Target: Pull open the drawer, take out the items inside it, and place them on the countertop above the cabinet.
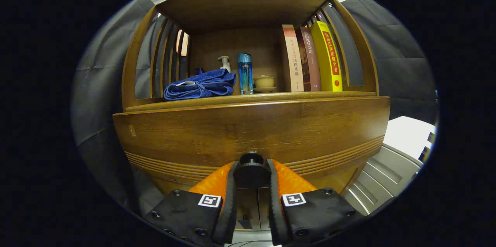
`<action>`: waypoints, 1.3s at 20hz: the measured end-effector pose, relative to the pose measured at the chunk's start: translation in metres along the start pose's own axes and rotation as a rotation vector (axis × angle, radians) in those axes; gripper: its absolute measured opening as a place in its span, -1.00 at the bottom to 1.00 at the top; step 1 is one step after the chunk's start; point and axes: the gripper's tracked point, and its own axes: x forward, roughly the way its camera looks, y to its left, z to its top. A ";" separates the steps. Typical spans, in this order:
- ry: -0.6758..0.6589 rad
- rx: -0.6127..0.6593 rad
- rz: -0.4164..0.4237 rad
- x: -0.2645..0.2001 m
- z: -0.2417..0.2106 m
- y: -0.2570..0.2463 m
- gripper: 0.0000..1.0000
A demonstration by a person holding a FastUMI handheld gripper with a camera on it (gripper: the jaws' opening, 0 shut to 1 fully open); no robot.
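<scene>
- The knob (251,171) sits between the tongs (251,179), on the drawer front (252,131).
- Above the drawer, the desk (248,99) carries, left to right: folded towel (199,85), pump bottle (224,63) behind it, tall bottle (245,73), lidded cup (264,81), three upright books (312,59).

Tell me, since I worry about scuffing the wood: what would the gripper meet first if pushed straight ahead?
The gripper has its fingers on either side of the dark round knob; directly behind it is the wooden drawer front, probably the first contact, though depth is unclear.
</scene>
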 end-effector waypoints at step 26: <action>0.082 0.049 0.020 -0.112 -0.013 -0.001 -0.12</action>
